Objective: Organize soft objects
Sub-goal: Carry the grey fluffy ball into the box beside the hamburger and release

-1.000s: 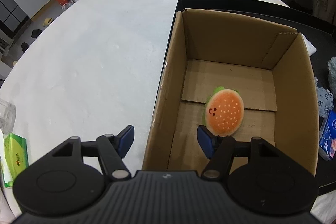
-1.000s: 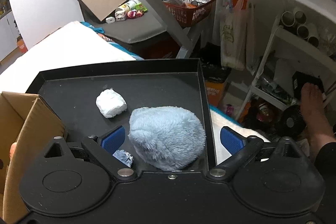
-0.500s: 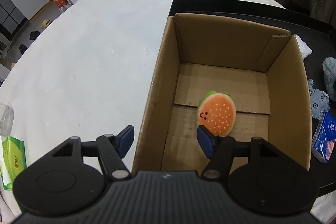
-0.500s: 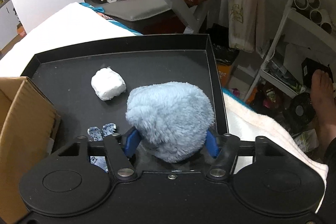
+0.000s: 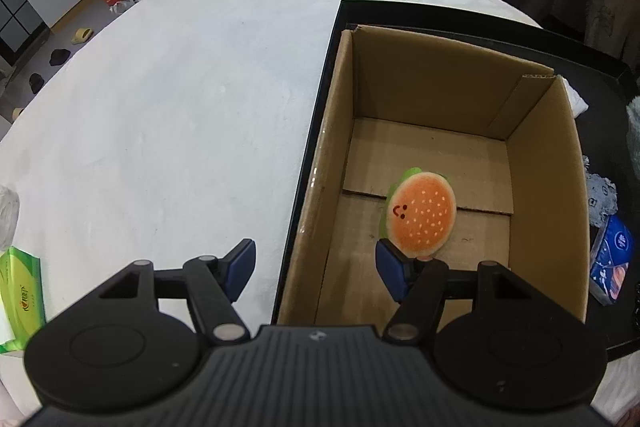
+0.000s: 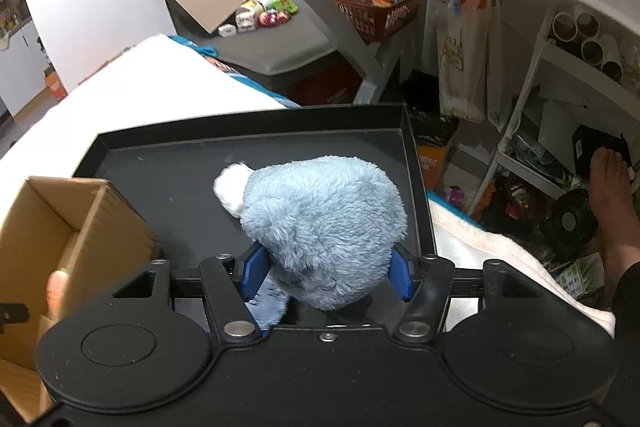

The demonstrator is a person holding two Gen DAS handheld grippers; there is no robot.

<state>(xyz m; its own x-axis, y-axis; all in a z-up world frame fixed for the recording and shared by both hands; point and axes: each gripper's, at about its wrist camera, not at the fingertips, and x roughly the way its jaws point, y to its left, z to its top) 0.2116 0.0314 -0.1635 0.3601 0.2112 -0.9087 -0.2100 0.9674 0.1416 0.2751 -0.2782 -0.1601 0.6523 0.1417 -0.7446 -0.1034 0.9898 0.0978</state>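
**Blue plush gripped; carton held for loading**

Left wrist view: The left gripper (image 5: pixel 316 265) is held with its jaws parted, straddling the near left wall of the cardboard box (image 5: pixel 544 195); whether the pads press on that wall cannot be told. A burger plush (image 5: pixel 420 217) is seen lying on the box floor. The box should be kept steady.

Right wrist view: The right gripper (image 6: pixel 326 273) is clamped on the blue plush (image 6: pixel 324 227), both pads pressed into its fur, above the black tray (image 6: pixel 256 129). A white soft item (image 6: pixel 228 189) is partly hidden behind it. The plush should be carried clear over the box wall before release.
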